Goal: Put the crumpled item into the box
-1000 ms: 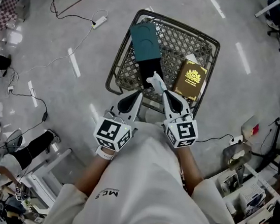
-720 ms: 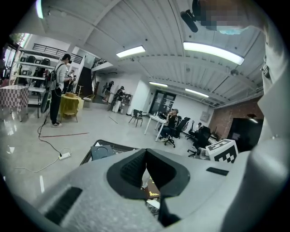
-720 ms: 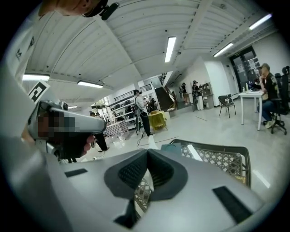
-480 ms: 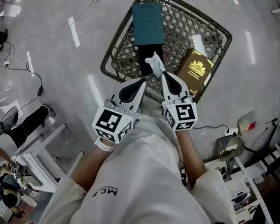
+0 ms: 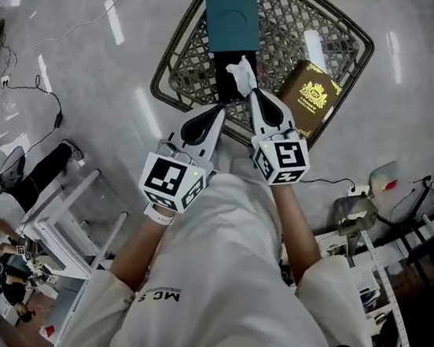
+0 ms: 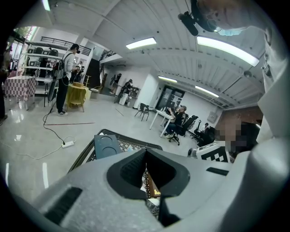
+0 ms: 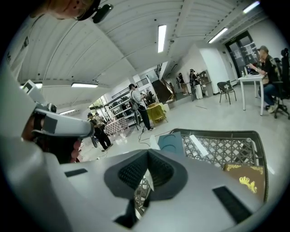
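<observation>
My left gripper (image 5: pixel 215 114) hangs at the near edge of the wire basket (image 5: pixel 288 23), just short of its rim. Its jaws are pressed together on nothing, and through the slit between them I see only mesh. I judge it is parked there so it stays clear of the drop. Further in, on the left half of the basket floor, lies the box (image 5: pixel 233 8). Its teal part sits toward the far rim and a black part, which I take for the open inside, lies nearer me. The crumpled item (image 5: pixel 241 70) is a small white wad. It is over the near right edge of that black part, above the basket floor and not resting on it, because my right gripper (image 5: pixel 251 94) has it pinched at the very tips. That gripper's own camera shows a white sliver caught between the closed jaws and a peak of the wad standing past them, in front of the teal. I hold it by an edge so most of the wad hangs free over the opening, ready to fall in. To my eye it is not yet in the box. On the basket's right half, beside my right gripper, lies a brown book (image 5: pixel 310 98) with gold print, apart from the box and out of the way.
</observation>
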A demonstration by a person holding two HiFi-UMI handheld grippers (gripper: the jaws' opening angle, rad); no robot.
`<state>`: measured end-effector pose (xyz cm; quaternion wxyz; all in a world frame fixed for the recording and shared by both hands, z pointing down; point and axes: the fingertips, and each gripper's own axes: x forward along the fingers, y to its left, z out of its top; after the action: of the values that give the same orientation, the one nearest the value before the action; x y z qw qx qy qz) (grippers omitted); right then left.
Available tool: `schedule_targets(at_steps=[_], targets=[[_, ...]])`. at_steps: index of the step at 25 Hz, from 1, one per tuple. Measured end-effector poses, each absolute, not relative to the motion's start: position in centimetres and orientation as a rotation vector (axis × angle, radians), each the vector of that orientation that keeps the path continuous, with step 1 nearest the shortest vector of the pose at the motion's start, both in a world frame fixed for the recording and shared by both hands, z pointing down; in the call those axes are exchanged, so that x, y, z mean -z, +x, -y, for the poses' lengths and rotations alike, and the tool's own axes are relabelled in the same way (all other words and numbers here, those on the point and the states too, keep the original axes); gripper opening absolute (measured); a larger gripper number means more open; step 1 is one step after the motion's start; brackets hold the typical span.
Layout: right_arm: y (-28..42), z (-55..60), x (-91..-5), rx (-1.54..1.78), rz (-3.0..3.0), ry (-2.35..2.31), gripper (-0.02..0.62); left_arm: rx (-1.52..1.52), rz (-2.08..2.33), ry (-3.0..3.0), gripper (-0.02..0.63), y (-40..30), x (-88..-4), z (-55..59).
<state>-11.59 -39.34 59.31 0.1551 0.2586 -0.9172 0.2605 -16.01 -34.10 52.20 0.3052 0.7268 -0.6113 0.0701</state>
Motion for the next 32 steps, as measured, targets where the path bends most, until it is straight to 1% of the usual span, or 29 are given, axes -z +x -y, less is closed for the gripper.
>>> schedule_targets(at_steps=[10, 21, 27, 32], targets=[[-12.7, 39.5, -65.1, -0.865, 2.564, 0.656, 0.015, -0.186, 1.612, 1.864, 0.025, -16.4, -54.9, 34.4], [-14.4, 36.6, -69.9, -0.969, 2.492, 0.545, 0.015, -0.212, 1.598, 1.82, 0.025, -16.7, -56.9, 33.0], [-13.0, 37.1, -74.0, -0.937, 2.393, 0.628, 0.015, -0.23, 1.577, 1.824, 0.025, -16.3, -57.9, 32.2], [-12.2, 37.2, -75.4, -0.901, 2.362, 0.666, 0.015, -0.24, 1.569, 1.821, 0.025, -16.6, -58.5, 31.5]])
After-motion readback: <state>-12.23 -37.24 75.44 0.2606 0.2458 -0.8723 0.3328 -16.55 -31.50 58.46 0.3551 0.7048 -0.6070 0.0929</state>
